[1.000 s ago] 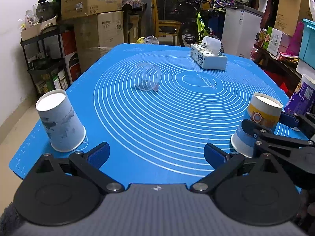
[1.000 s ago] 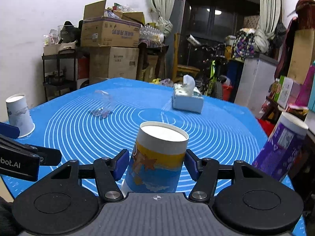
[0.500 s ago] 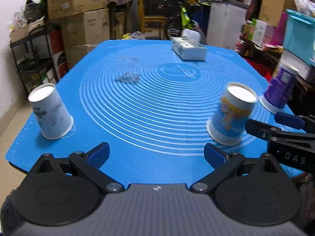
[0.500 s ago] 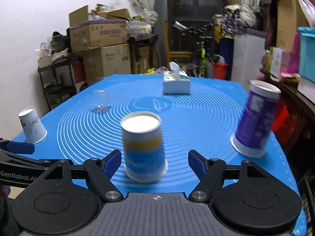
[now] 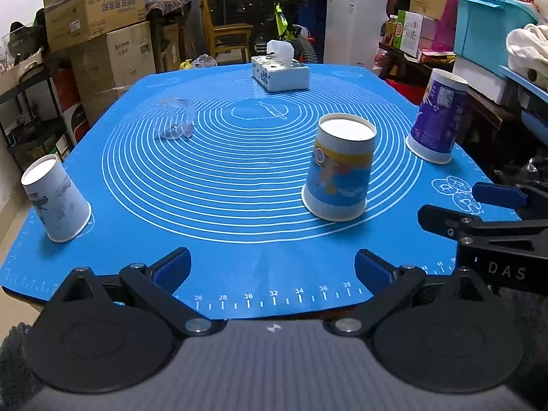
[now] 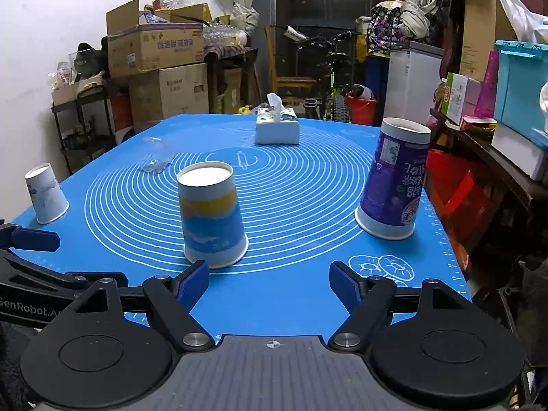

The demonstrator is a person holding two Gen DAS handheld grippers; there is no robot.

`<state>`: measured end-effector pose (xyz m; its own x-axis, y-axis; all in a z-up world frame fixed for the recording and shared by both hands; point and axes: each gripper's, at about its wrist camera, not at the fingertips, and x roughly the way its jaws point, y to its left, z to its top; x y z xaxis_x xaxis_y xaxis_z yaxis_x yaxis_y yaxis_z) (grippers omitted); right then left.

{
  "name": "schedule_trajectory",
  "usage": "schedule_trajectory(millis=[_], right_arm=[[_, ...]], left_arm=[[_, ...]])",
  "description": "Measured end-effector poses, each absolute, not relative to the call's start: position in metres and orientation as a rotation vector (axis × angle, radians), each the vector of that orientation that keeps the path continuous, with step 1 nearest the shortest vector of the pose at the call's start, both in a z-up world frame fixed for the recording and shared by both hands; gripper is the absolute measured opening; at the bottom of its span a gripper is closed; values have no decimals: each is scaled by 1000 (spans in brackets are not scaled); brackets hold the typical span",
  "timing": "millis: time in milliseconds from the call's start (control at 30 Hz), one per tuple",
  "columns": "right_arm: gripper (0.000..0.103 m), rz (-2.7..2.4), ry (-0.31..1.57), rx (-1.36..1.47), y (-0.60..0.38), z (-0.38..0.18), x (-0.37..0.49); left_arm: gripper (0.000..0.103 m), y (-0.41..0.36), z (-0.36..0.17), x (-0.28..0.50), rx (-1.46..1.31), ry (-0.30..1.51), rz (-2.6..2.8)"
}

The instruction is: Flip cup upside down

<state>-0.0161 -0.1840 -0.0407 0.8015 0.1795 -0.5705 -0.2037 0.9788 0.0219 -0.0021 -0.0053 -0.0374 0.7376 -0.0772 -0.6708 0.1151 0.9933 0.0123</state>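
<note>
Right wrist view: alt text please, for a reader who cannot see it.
The open right gripper hovers at the near edge of a blue mat, its jaws holding nothing. Just ahead, a yellow-and-blue paper cup stands upside down, with a purple cup and a white cup also inverted.

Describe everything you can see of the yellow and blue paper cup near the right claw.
The yellow and blue cup looks like paper, with a yellow band over blue sky-and-cloud print and a cartoon figure on one side. It stands upside down, wide rolled rim on the blue mat, its white base facing up. It is upright and undamaged. Nothing grips it: the right claw is open just short of it, fingers clear of it.
</note>
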Motion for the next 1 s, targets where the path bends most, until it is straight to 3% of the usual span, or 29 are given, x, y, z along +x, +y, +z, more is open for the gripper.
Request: schedule_trajectory(millis=[1000], right_arm=[[80,181,615,-34,-190,-44,-13]], left_arm=[[101,-16,-40,-2,76,744,-111]])
